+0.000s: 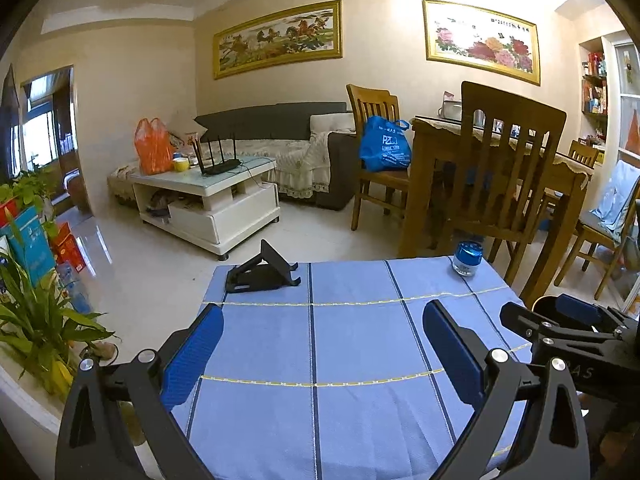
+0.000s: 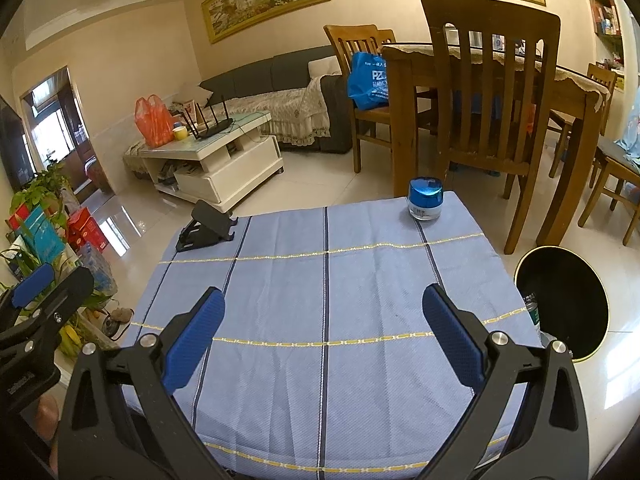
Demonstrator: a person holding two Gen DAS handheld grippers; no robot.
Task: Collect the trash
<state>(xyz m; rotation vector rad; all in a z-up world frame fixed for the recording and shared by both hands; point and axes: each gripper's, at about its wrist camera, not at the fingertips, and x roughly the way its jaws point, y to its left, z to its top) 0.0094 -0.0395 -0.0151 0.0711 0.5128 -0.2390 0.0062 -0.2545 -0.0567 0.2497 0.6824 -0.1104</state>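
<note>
Two hand-held grippers are over the near edge of the surface (image 2: 280,280), and both are spread wide with nothing between the blue pads. My left hand-held gripper (image 1: 322,356) and my right hand-held gripper (image 2: 322,340) both look forward along the blue checked cloth.

I see no loose trash on the cloth. Only a black phone stand (image 2: 208,226) is ahead and to the left of my right hand-held gripper, at the far left corner, and a small jar with a shiny blue lid (image 2: 425,199) stands upright ahead and a little to the right, near the far right corner. I judge that these are not trash, but I cannot be sure about the jar.

The black trash bin (image 2: 562,300) stands on the floor to the right of my right hand-held gripper, just beside the edge of the surface. Something like a bottle shows inside at its left wall. The right hand-held gripper is clearly nearer to the bin and to the jar; the left one is nearer to the stand.
</note>
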